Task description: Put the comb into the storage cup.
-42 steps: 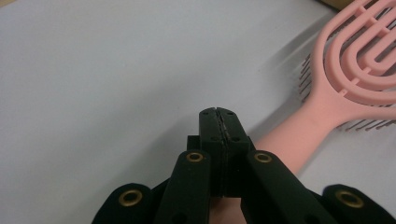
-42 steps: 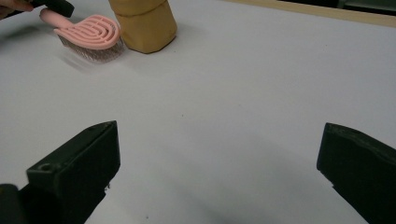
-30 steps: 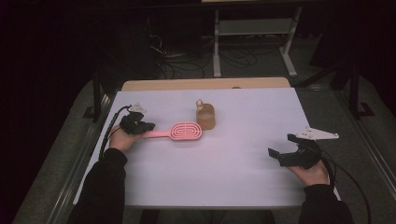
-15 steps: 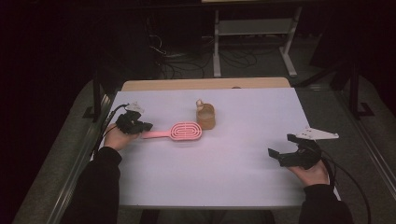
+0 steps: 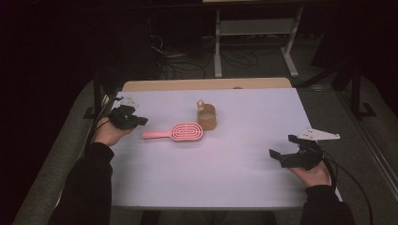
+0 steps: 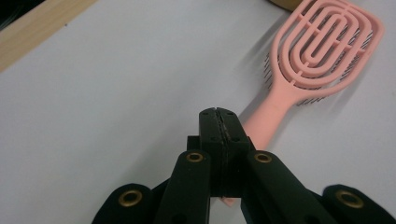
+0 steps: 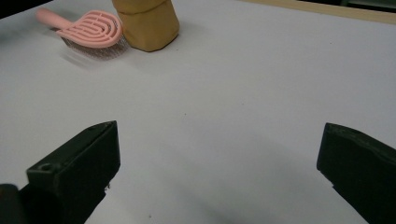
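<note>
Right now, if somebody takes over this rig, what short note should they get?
Left hand-held gripper: jaws shut, empty, close to the handle end of the pink hairbrush, not holding it.
Right hand-held gripper: jaws wide open, empty, at the table's right side.
The hairbrush lies flat mid-table, its head beside the brown bottle.
Done: nothing is grasped.
Left: probably open the left jaws and take the handle.

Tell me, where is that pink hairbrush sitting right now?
In the high view the pink hairbrush lies flat on the white table, left of centre, its head beside the brown jar and its handle pointing toward the left gripper.
</note>
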`<state>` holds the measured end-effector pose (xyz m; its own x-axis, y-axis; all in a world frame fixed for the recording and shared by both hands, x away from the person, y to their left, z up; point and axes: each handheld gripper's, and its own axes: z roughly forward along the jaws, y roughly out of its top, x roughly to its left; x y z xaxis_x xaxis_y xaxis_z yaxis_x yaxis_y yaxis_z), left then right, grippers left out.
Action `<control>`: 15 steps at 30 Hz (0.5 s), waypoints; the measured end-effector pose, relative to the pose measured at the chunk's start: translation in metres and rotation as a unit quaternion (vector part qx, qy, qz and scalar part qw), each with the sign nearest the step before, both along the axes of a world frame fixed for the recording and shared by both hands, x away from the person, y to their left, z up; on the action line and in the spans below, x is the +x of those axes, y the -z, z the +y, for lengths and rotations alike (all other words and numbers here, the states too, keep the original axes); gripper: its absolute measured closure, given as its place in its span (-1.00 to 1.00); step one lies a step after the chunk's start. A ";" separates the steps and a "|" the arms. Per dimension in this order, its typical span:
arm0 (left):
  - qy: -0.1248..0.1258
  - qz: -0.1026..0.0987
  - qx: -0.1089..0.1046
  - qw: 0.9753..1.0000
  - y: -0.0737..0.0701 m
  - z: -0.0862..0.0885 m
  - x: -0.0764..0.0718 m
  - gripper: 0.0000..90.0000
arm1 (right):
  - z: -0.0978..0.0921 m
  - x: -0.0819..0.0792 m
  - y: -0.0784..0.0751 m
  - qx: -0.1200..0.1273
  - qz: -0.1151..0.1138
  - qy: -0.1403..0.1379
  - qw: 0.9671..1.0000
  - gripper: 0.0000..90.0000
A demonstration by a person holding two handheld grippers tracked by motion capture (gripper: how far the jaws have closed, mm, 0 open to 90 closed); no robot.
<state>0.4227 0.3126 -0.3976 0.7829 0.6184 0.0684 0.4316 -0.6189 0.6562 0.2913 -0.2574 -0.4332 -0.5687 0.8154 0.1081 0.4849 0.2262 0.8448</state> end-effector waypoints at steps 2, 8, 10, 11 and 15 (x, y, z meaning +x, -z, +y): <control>0.001 -0.004 0.003 1.000 -0.006 0.002 0.000 1.00 | 0.000 0.000 0.000 -0.001 0.001 -0.001 1.000 -1.00; 0.018 -0.017 0.016 1.000 -0.023 0.003 0.001 1.00 | 0.001 0.000 0.001 -0.001 0.003 -0.001 1.000 -1.00; 0.029 -0.020 0.021 0.999 -0.027 0.001 0.002 1.00 | 0.001 0.000 0.001 -0.001 0.003 -0.001 1.000 -1.00; 0.037 -0.022 0.023 0.999 -0.029 0.000 0.003 1.00 | 0.001 0.000 0.001 -0.001 0.003 0.000 1.000 -1.00; 0.063 -0.025 0.041 0.997 -0.032 -0.006 0.004 1.00 | 0.001 0.001 0.001 -0.002 0.003 -0.001 1.000 -1.00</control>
